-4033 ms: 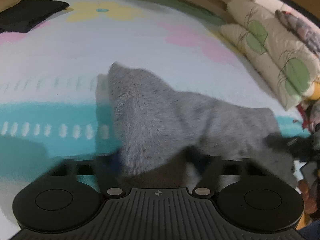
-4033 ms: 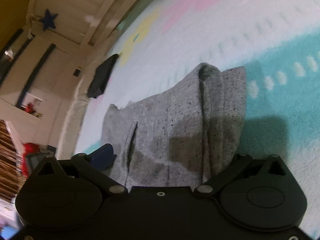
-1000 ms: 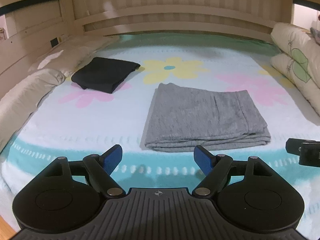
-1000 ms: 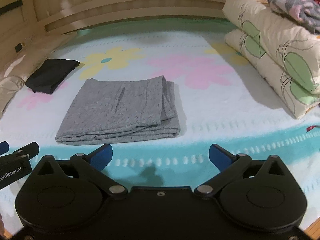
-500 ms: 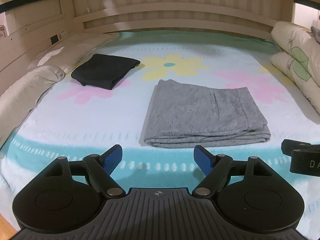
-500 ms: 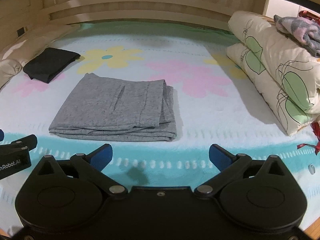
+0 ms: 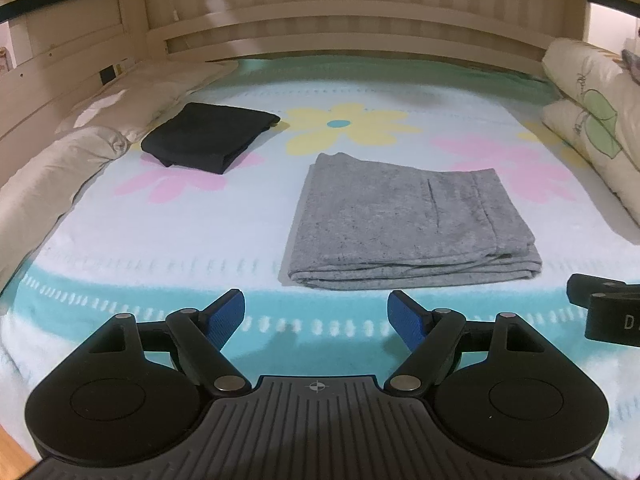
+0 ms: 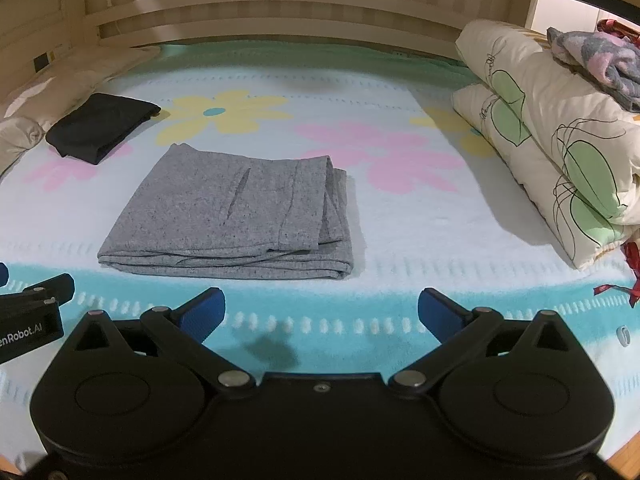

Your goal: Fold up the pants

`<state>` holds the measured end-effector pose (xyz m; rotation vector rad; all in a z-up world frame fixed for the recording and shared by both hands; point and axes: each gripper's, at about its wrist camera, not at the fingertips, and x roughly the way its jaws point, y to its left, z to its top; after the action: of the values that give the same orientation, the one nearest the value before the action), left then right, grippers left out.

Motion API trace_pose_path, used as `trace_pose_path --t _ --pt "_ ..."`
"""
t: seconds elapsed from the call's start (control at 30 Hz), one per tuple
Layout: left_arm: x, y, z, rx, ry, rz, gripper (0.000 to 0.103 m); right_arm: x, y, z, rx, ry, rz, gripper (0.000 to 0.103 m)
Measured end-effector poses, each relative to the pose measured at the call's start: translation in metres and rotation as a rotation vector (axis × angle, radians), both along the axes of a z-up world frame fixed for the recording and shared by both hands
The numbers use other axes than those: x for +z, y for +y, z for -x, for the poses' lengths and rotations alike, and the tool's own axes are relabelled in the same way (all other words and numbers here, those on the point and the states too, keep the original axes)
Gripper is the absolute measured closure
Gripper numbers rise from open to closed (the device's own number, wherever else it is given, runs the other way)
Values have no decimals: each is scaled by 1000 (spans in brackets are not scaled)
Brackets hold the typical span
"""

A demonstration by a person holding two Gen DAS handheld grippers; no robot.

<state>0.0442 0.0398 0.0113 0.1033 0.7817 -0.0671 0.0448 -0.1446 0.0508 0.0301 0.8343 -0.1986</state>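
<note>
The grey pants point(image 7: 404, 220) lie folded into a flat rectangle on the flowered bed cover point(image 7: 200, 240); in the right wrist view the grey pants point(image 8: 236, 212) sit left of centre. My left gripper point(image 7: 318, 314) hovers in front of the pile's near edge, open, with nothing between its blue pads. My right gripper point(image 8: 320, 312) also hangs back from the pile, open and empty. Each gripper's black body shows at the other view's edge.
A folded black garment point(image 7: 208, 136) lies at the back left. Cream bolsters point(image 7: 60, 168) line the left side. Stacked leaf-print quilts point(image 8: 560, 140) with a fuzzy grey-pink cloth point(image 8: 596, 60) on top fill the right. A wooden headboard point(image 7: 340, 28) closes the far end.
Four seconds ago both grippers were close over the grey cloth. They now stand back from the finished fold, open. Over the last second the right view rolled level.
</note>
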Motion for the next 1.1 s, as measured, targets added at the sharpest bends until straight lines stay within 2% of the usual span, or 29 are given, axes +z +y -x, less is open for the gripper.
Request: trace_pose_path --t 1.1 --pt "-5 -7 0 -19 31 4 25 -3 -4 0 -15 14 -10 1"
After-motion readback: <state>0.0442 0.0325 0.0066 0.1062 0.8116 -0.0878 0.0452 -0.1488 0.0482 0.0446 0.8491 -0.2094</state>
